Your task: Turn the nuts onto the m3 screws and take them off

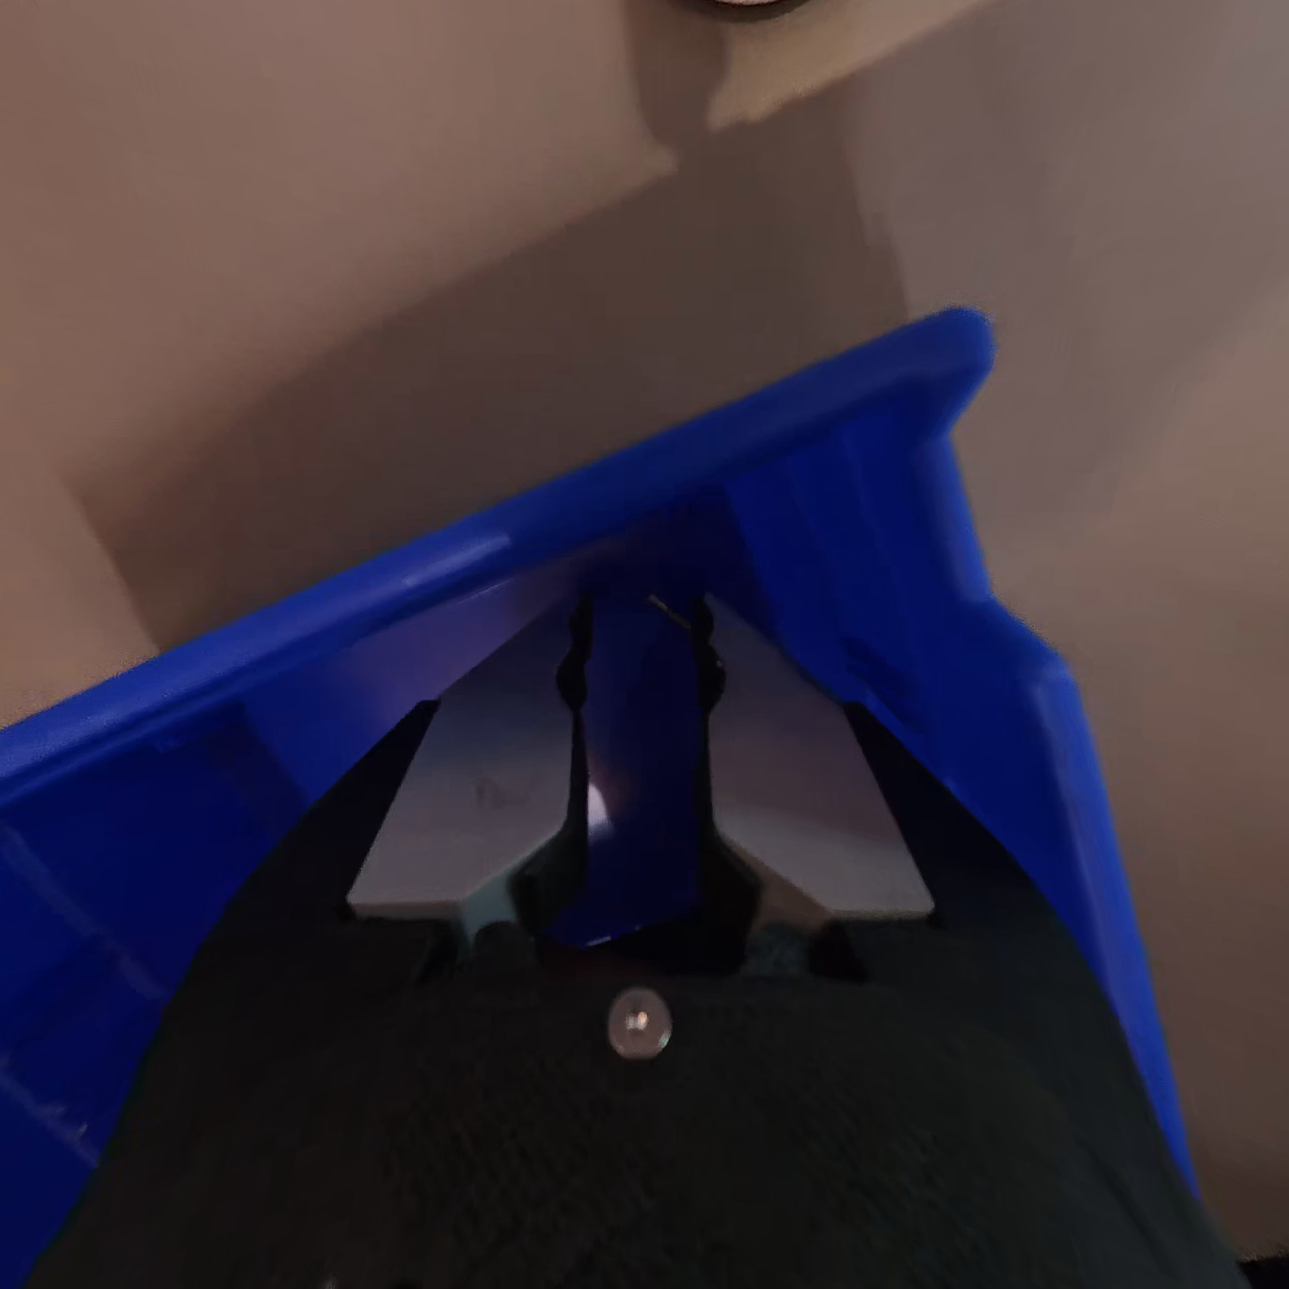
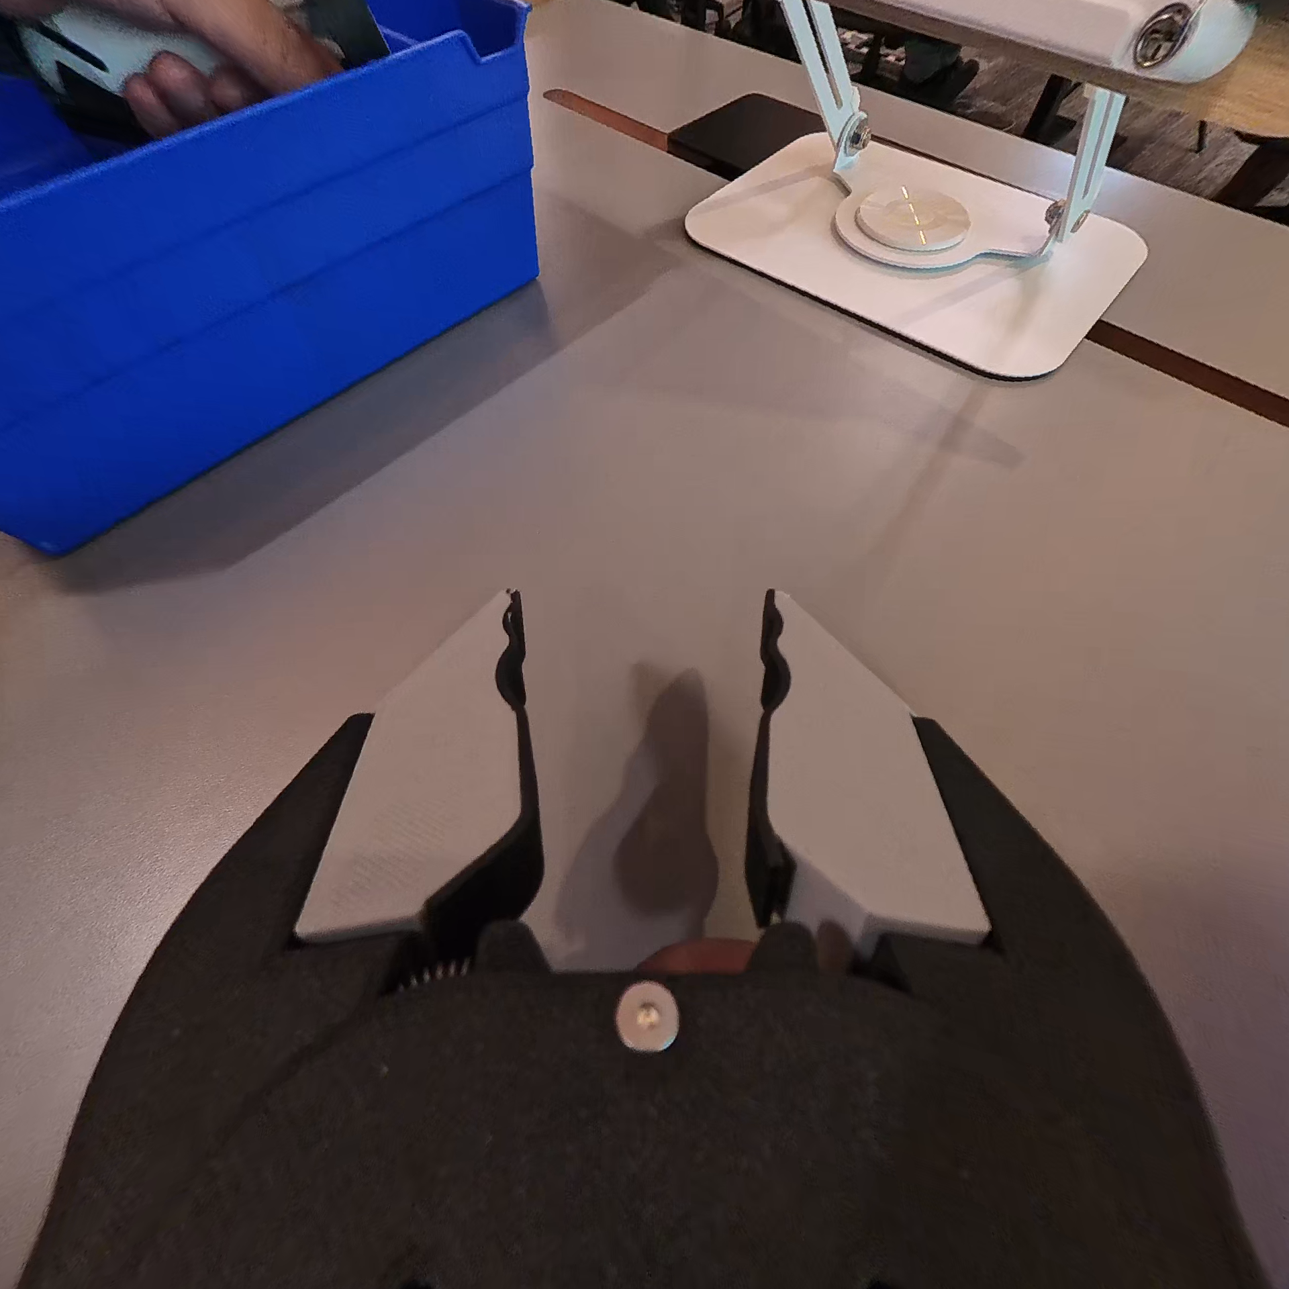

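Nearest to me, the right gripper (image 2: 642,614) hovers low over the bare grey table (image 2: 697,474). Its fingers (image 2: 446,767) are spread wide with nothing between them, only their own shadow on the surface below.

Further out, at about ten o'clock from that gripper, stands a blue plastic bin (image 2: 279,279). A hand (image 2: 209,63) holds the left gripper (image 1: 645,621) down inside it. Seen from its own camera, that gripper is pushed right up against the bin's inner wall, just under the rim. Its fingers (image 1: 481,795) are open by a narrow gap. A thin, pale gold sliver (image 1: 666,605) shows at the tips against the right-hand pad, possibly a screw, but the view is dark and blurred, and I cannot tell whether anything is actually gripped.

At one o'clock, well apart from the bin, a white stand (image 2: 914,258) with a flat base and hinged arms sits on the table.

No nut shows in either view, so the nuts and screws presumably lie in the bin. I'd judge the task to be at its start: the left side is fetching a part, and all the threading on and off remains.

There is no brand, label or readable writing anywhere.
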Available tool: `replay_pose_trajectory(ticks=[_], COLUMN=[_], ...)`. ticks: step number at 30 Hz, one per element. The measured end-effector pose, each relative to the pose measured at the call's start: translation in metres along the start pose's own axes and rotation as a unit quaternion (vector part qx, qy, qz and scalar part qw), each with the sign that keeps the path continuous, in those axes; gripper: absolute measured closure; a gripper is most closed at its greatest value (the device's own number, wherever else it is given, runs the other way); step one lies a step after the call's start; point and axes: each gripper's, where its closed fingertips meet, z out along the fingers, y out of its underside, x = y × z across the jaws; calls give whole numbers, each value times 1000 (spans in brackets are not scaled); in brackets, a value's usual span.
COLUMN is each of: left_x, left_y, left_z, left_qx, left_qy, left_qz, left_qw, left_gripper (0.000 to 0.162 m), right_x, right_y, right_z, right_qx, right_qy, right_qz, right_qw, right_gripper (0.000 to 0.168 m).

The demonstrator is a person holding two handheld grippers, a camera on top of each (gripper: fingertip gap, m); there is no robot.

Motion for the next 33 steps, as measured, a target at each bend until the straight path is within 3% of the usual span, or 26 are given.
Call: replay_pose_trajectory(ticks=[5,17,19,21,26,29,33], left_x=[-8,-25,-20,-16,-15,-12,-7], left_y=[-1,15,14,15,24,26,34], left_z=[0,-3,-9,-18,-26,-20,-13], left_qx=[-2,-35,-27,-20,0,-5,-33], left_qy=[-17,-2,12,16,-22,-12,19], left_qz=[16,2,52,155,392,404,394], left_qw=[1000,999,998,988,920,915,918], left_gripper=[128,129,129,140,140,147,140], right_x=[0,-1,-1,-1,-2,-1,3], right_y=[0,1,2,2,4,5,4], right_z=[0,1,1,2,3,4,3], right_qx=[0,-3,-4,-4,-8,-11,-7], right_qy=[-2,-5,-6,-6,-8,-7,-2], right_qz=[4,3,2,2,3,3,7], right_qw=[1000,1000,1000,1000,1000,1000,1000], right_gripper=[102,102,102,102,103,103,103])
